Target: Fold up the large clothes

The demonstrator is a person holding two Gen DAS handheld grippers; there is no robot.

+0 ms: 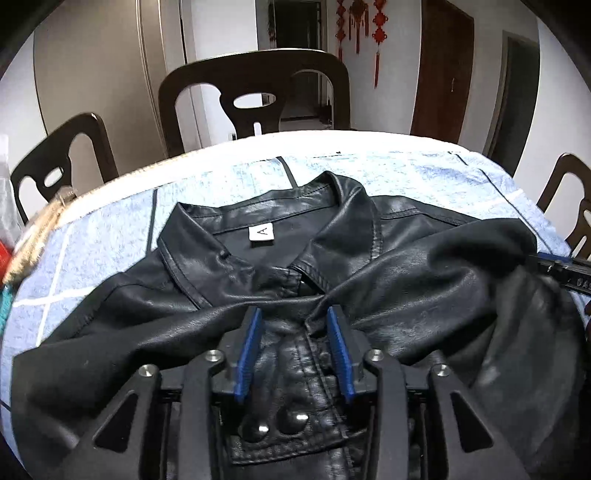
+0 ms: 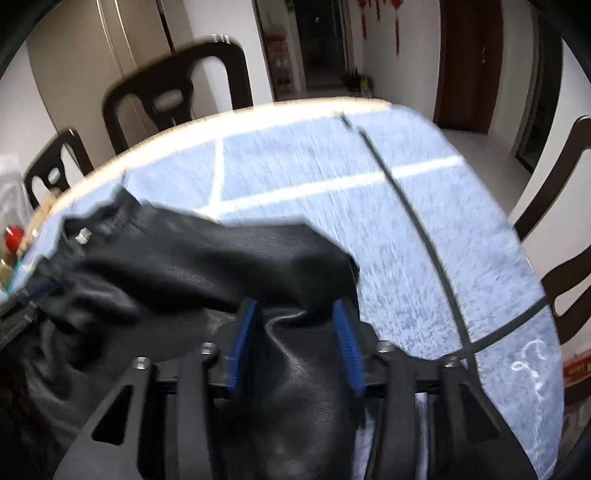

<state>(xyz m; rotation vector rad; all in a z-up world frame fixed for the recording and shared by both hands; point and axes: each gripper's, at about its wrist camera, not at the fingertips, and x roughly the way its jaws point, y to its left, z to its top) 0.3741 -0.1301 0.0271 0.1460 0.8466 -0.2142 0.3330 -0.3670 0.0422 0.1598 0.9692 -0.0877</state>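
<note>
Closest to my left lens: the snap placket of the black leather jacket, running up between the blue pads of the left gripper. Its fingers stand apart with the front panel lying between them; I see no pinch. I read this gripper as open, resting on or just over the garment.

Right gripper: a bunched fold of the same jacket fills the gap between the pads and drapes down toward the camera. The fingers look closed onto that fold, though the frame is motion-blurred, so contact is a judgement. From the left view, the right side of the jacket is lifted and swung over the body, with the right gripper at the frame edge.

Jacket position: laid collar-away on the surface, front up, white neck label showing, left sleeve spread flat.

Risks, as I judge them:
- Leather is slick and heavy; a fast swing could pull the fold from the pads.
- Stiff material springs back, so a released fold may reopen.
- Left fingers not pinning the placket: the whole jacket could slide on the cloth.
- Dragging may rumple the cloth.

Surface: round, covered in pale blue cloth with white and dark lines. Dark wooden chairs surround it; red hanging ornaments, a brown door, and a hallway lie behind.
</note>
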